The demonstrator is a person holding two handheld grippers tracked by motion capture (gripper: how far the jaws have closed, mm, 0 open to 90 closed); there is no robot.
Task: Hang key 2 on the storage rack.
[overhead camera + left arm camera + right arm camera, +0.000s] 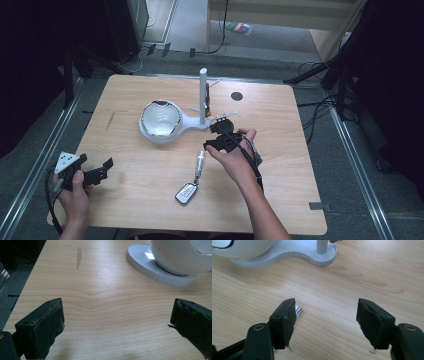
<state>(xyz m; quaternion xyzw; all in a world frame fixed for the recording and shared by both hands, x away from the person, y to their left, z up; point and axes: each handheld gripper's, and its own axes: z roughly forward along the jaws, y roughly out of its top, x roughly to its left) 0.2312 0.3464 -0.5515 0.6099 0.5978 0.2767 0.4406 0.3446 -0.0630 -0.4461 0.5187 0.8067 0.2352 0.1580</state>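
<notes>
The white plastic stand [165,131] sits near the centre of the light wooden surface [150,190]. It consists of a flat, ridged-edge base, a rounded white bowl [161,119] with a glossy interior on its left part, and an upright white post [203,95] on its narrower right lobe. Thin white pegs project from the post, and a small brown item hangs beside it; its nature cannot be determined.

A car key fob [187,192], silver-rimmed with a dark face, lies flat on the surface nearer the person, well apart from the stand. A slim silver metal attachment [199,164] extends from it toward the stand.

The left claw [100,170] is held in the person's left hand [74,192] over the near left corner of the surface. Its jaws are spread wide apart with nothing between them; in the left gripper view, bare wood and the stand base [160,272] lie ahead.

The right claw [216,136] is held in the person's right hand [235,157] just in front of the post. Its jaws are also apart and empty. In the right gripper view, the end of the silver attachment [298,310] shows beside one jaw on the surface.

The surface is a rounded-corner wooden top with a dark grain mark [110,120] at its left and a round black disc [237,96] near the far edge. Grey floor, metal rails and black cables surround it; the room beyond is dim.
</notes>
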